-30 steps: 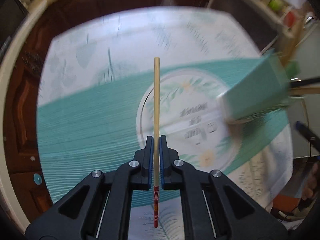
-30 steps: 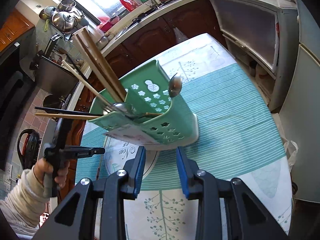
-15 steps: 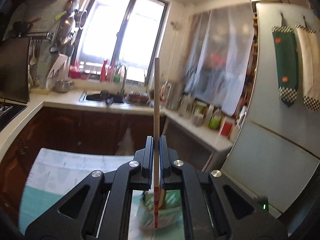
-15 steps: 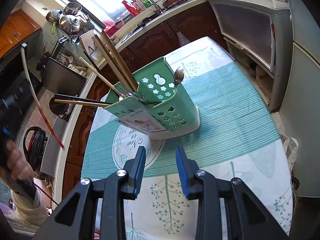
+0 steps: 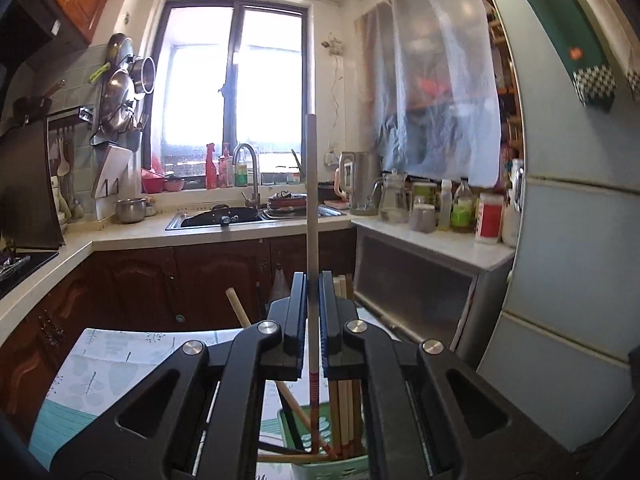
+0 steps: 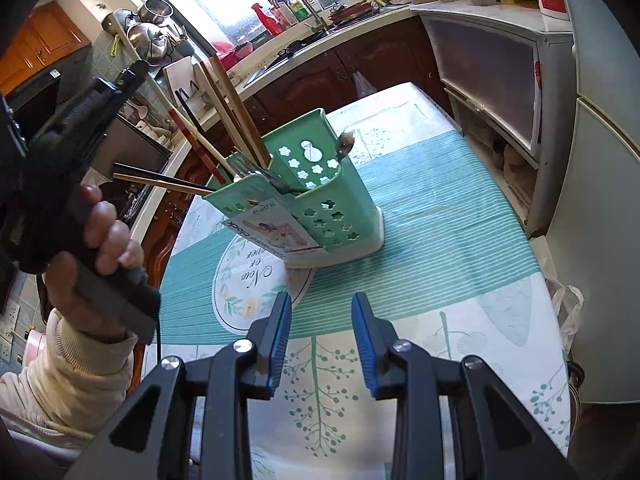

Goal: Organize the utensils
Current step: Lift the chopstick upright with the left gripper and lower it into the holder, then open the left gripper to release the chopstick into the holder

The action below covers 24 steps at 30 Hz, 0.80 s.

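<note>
On the left of the right wrist view I see my left hand point(image 6: 96, 240) wrapped around the handle of the left gripper point(image 5: 311, 276), whose fingers point(image 5: 298, 316) are pressed together, pinching a pale chopstick point(image 5: 311, 208) with a red patterned end. In the left wrist view that chopstick stands upright between them, its red end dipping into the green utensil holder point(image 6: 320, 196) just below. The holder stands on the desk point(image 6: 440, 208), on a round printed patch of the teal striped cloth, near the middle of the scene. Its left compartment carries several wooden chopsticks point(image 6: 236, 116) leaning up and left, plus a dark pair lying nearly level over the rim; a metal spoon point(image 6: 345, 142) pokes out of the right side. Nearest to me, the right gripper point(image 6: 320, 340) hovers above the cloth with its blue-padded fingers point(image 6: 280, 332) spread and nothing between them, apart from the holder.
</note>
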### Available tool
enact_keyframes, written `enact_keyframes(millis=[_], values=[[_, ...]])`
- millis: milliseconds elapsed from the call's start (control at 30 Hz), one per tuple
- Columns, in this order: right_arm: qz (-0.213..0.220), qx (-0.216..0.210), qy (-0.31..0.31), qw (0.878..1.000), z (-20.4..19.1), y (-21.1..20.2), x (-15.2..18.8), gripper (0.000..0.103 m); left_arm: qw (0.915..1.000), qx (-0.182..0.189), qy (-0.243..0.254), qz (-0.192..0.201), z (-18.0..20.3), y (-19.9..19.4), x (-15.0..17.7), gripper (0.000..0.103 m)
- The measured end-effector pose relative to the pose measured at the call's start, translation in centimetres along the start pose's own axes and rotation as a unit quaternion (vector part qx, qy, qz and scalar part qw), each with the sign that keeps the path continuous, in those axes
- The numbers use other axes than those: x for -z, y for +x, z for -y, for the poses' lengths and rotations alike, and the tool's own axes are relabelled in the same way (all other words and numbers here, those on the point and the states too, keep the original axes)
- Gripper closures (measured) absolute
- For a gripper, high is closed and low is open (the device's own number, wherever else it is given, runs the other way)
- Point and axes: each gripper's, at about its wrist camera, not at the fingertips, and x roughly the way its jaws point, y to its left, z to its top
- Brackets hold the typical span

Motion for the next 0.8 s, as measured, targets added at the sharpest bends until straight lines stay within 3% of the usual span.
enact_keyframes(millis=[233,467,667,800], values=[[-0.004,0.000,-0.009,1.000,0.4,0.6,-0.1,0.072,0.9995,0.011,0.019,-0.022,1.1,-0.1,2.7,0.096],[-0.003,-0.002,-0.031,1.000,-0.5,0.6,-0.2,0.072,0.9976,0.025,0.022,-0.060,1.4,-0.5,2.7,0.082],[0.003,-0.006,-0.044,0.999,-1.3,0.5,-0.8,0.072,0.9956,0.033,0.001,-0.087,0.8,-0.3,1.6,0.077],[0.014,-0.004,-0.048,0.999,-1.6,0.5,-1.5,0.072,0.9954,0.033,-0.036,-0.083,-0.9,-0.2,-0.6,0.048]])
